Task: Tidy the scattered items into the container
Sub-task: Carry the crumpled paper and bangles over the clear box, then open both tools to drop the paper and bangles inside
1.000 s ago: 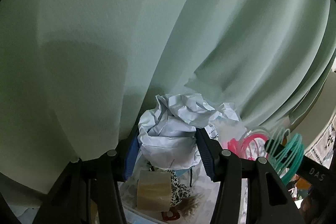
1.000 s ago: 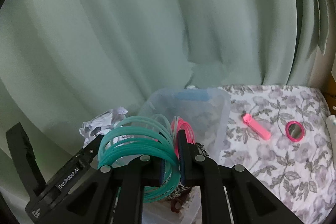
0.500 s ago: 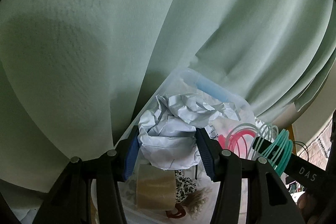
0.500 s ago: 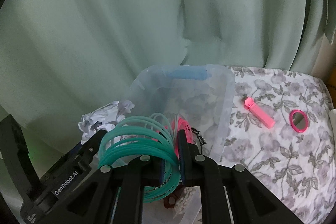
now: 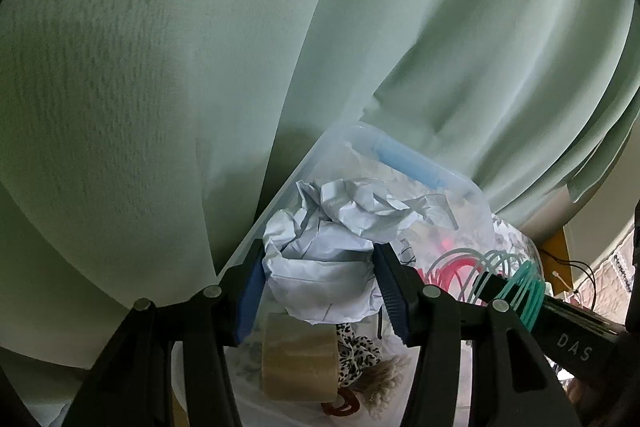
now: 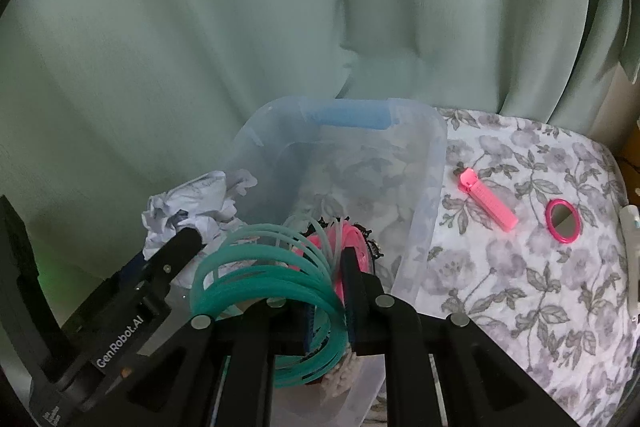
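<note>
My left gripper (image 5: 320, 287) is shut on a crumpled white paper ball (image 5: 332, 247) and holds it over the clear plastic bin (image 5: 280, 195). My right gripper (image 6: 326, 287) is shut on a teal and pink spring coil (image 6: 260, 267) above the same bin (image 6: 432, 155). The paper ball (image 6: 192, 207) and the left gripper's finger also show in the right wrist view. Inside the bin lie a roll of brown tape (image 5: 298, 363) and a leopard-print scrunchie (image 5: 356, 347).
A pink hair clip (image 6: 488, 203) and a small pink round mirror (image 6: 563, 221) lie on the floral cloth (image 6: 520, 287) right of the bin. A pale green curtain (image 6: 240, 27) hangs close behind the bin. A white object (image 6: 630, 247) lies at the far right edge.
Both grippers have tilted downward and moved in over the bin, so more of its inside and blue handle shows. Both still hold their items.
</note>
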`<action>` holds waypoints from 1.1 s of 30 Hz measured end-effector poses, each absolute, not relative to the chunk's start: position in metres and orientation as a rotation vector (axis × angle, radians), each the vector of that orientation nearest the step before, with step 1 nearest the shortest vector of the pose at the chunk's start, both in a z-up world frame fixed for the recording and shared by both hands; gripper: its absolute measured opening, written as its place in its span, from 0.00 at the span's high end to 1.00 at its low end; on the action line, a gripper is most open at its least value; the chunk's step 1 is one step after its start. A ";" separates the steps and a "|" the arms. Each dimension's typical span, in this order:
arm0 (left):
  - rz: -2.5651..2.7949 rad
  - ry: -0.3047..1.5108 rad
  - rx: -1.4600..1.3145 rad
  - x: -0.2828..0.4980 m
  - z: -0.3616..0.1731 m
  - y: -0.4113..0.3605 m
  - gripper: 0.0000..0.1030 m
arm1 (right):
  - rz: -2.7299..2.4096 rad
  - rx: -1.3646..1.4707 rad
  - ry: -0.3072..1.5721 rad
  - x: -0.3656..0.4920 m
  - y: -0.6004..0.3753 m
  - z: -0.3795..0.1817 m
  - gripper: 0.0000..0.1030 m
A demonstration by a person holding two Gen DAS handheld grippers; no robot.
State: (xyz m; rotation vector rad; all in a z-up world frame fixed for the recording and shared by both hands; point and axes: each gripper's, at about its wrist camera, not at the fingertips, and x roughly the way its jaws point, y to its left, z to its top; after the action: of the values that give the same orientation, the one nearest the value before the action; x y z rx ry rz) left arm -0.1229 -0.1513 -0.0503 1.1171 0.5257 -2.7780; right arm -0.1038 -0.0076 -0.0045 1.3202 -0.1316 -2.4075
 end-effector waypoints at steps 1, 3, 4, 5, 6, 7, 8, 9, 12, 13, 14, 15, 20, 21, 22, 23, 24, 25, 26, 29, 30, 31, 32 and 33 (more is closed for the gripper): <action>-2.779 0.525 1.115 -0.126 -0.052 -0.150 0.46 | -2.405 1.325 -0.129 -0.104 -0.008 -0.005 0.85; -2.779 0.520 1.111 -0.130 -0.054 -0.148 0.46 | -2.403 1.331 -0.123 -0.104 -0.008 -0.004 0.85; -2.778 0.518 1.110 -0.131 -0.054 -0.147 0.46 | -2.402 1.329 -0.118 -0.103 -0.009 -0.004 0.85; -2.778 0.516 1.109 -0.133 -0.055 -0.147 0.46 | -2.403 1.328 -0.112 -0.102 -0.009 -0.003 0.85; -2.779 0.512 1.109 -0.135 -0.056 -0.145 0.46 | -2.410 1.326 -0.102 -0.101 -0.010 -0.001 0.84; -2.781 0.509 1.108 -0.136 -0.058 -0.143 0.46 | -2.418 1.324 -0.092 -0.099 -0.010 0.000 0.81; -2.782 0.505 1.107 -0.137 -0.058 -0.141 0.45 | -2.421 1.323 -0.088 -0.099 -0.010 0.001 0.79; -2.783 0.501 1.105 -0.130 -0.052 -0.145 0.45 | -2.424 1.323 -0.085 -0.098 -0.011 0.002 0.74; -2.785 0.487 1.099 -0.127 -0.047 -0.148 0.44 | -2.440 1.325 -0.077 -0.095 -0.010 0.005 0.62; -2.786 0.483 1.099 -0.129 -0.048 -0.147 0.44 | -2.443 1.322 -0.075 -0.094 -0.010 0.006 0.61; -2.787 0.480 1.099 -0.127 -0.048 -0.147 0.44 | -2.447 1.315 -0.073 -0.093 -0.009 0.008 0.60; -2.790 0.479 1.097 -0.128 -0.049 -0.146 0.43 | -2.452 1.308 -0.070 -0.091 -0.009 0.010 0.58; -2.808 0.474 1.076 -0.140 -0.055 -0.139 0.39 | -2.465 1.285 -0.080 -0.087 -0.006 0.018 0.56; -2.810 0.473 1.071 -0.138 -0.054 -0.138 0.39 | -2.465 1.284 -0.081 -0.086 -0.006 0.019 0.56; -2.812 0.472 1.068 -0.129 -0.049 -0.138 0.39 | -2.464 1.281 -0.083 -0.085 -0.006 0.020 0.56; -2.813 0.471 1.066 -0.126 -0.048 -0.137 0.39 | -2.464 1.279 -0.084 -0.084 -0.005 0.020 0.56; -2.814 0.469 1.064 -0.129 -0.050 -0.136 0.39 | -2.463 1.276 -0.085 -0.083 -0.005 0.021 0.56; -2.815 0.468 1.062 -0.133 -0.052 -0.134 0.39 | -2.464 1.272 -0.087 -0.082 -0.005 0.022 0.56; -2.816 0.466 1.060 -0.134 -0.053 -0.133 0.39 | -2.465 1.268 -0.089 -0.080 -0.004 0.023 0.56; -2.822 0.464 1.049 -0.126 -0.037 -0.135 0.39 | -2.467 1.259 -0.096 -0.076 -0.001 0.026 0.56; -2.825 0.461 1.044 -0.117 -0.031 -0.135 0.39 | -2.468 1.258 -0.100 -0.075 0.000 0.027 0.56; -2.828 0.457 1.039 -0.112 -0.030 -0.133 0.39 | -2.470 1.256 -0.105 -0.073 0.002 0.028 0.56; -2.831 0.452 1.033 -0.105 -0.028 -0.131 0.39 | -2.471 1.253 -0.110 -0.071 0.004 0.029 0.56; -2.833 0.446 1.028 -0.094 -0.024 -0.130 0.39 | -2.473 1.250 -0.116 -0.070 0.006 0.031 0.56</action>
State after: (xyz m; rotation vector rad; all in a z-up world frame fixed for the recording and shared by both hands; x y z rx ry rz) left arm -0.0942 -0.1297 -0.0242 1.0276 0.4461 -2.8332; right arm -0.0697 0.0058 0.0307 1.2503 -0.1155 -2.4726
